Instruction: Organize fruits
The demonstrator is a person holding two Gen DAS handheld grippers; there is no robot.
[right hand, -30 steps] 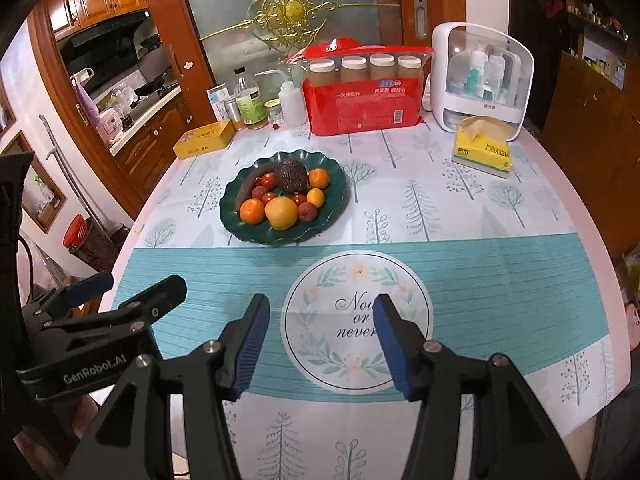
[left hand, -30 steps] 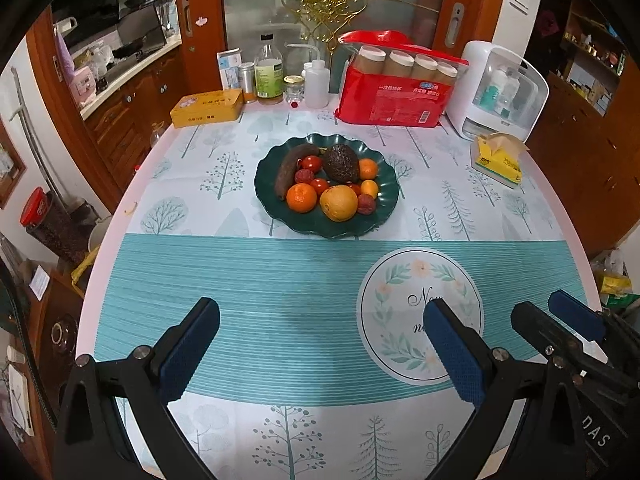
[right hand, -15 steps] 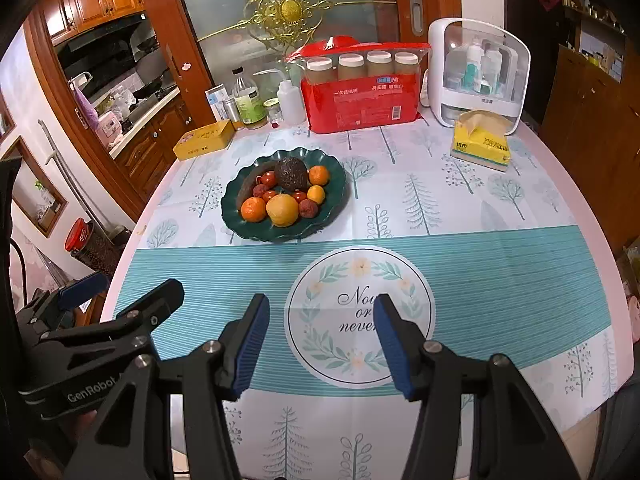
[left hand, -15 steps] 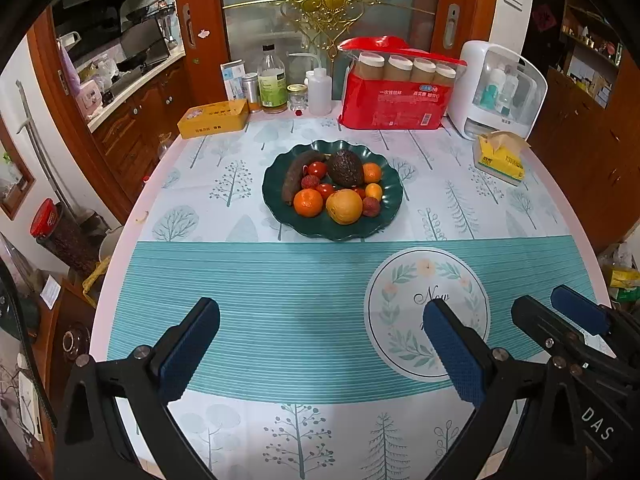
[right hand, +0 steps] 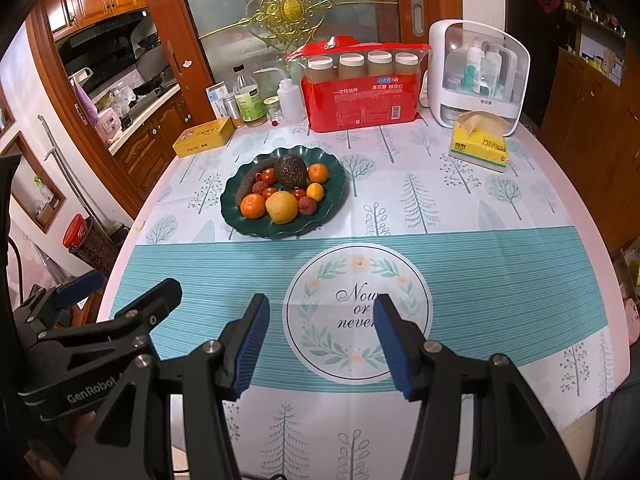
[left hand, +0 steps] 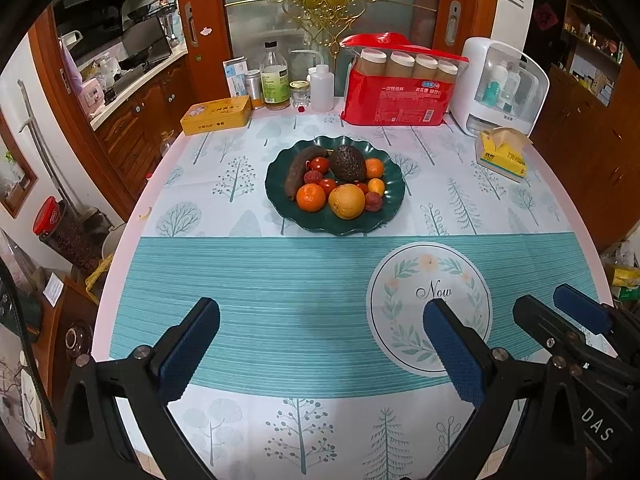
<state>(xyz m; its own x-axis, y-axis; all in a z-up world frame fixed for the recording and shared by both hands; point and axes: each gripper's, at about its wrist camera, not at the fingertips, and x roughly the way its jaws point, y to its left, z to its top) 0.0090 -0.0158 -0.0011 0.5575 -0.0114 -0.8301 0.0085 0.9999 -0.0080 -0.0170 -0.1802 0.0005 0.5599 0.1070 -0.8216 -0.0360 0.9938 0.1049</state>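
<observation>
Item: we have drawn both spread, empty grippers, left gripper (left hand: 320, 340) and right gripper (right hand: 320, 340), back toward six o'clock, fruits (left hand: 336, 184) all heaped on green plate (left hand: 394, 204), sorted or awaiting sorting.

- The tablecloth (left hand: 280, 288) looks like smooth, slightly glossy plastic sheeting, with fold creases showing.
- The dark green plate (left hand: 394, 200) is glossy, likely glazed ceramic, with a scalloped rim.
- The avocado (left hand: 347, 163) has rough, pebbled, matt skin; the large orange (left hand: 346, 201) is finely dimpled with a soft sheen.
- The left gripper (left hand: 320, 344) and right gripper (right hand: 318, 340) are matt black plastic; the finger pads (right hand: 248, 348) are blue ribbed rubber.
- The yellow tin (left hand: 216, 114) looks like painted metal.
- The red cup pack (right hand: 360, 96) is shiny plastic film.
- The cabinets (right hand: 148, 148) are varnished wood.
</observation>
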